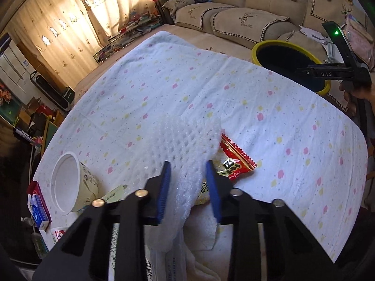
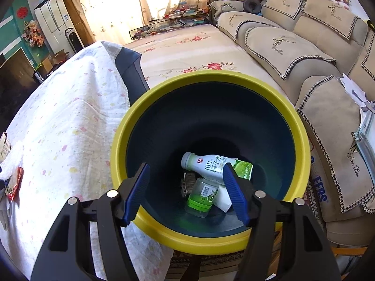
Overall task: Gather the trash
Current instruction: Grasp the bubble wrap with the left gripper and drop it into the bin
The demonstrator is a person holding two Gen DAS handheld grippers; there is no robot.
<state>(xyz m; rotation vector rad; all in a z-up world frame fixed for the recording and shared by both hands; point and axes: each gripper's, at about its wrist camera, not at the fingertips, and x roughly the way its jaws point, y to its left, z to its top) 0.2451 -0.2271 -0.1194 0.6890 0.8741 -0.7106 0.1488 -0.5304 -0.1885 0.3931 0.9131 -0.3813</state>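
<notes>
Left tool [image 1: 188, 175] pinches a white foam net sleeve [image 1: 185, 140] on the cloth-covered table [image 1: 234, 89], beside a red snack wrapper [image 1: 236, 159]. Right tool [image 2: 187, 187], jaws spread and empty, hangs over the yellow-rimmed dark bin [image 2: 211, 79] holding discarded bottles [image 2: 206, 166].

Cloth-covered table [image 1: 234, 89], scattered trash [image 1: 236, 161]

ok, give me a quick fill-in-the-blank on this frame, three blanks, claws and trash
1. The left claw has its pads around a white ____ net sleeve.
2. The bin under the right claw has a ____ rim.
3. Beside the sleeve lies a ____ snack wrapper.

Missing words: foam; yellow; red
</notes>
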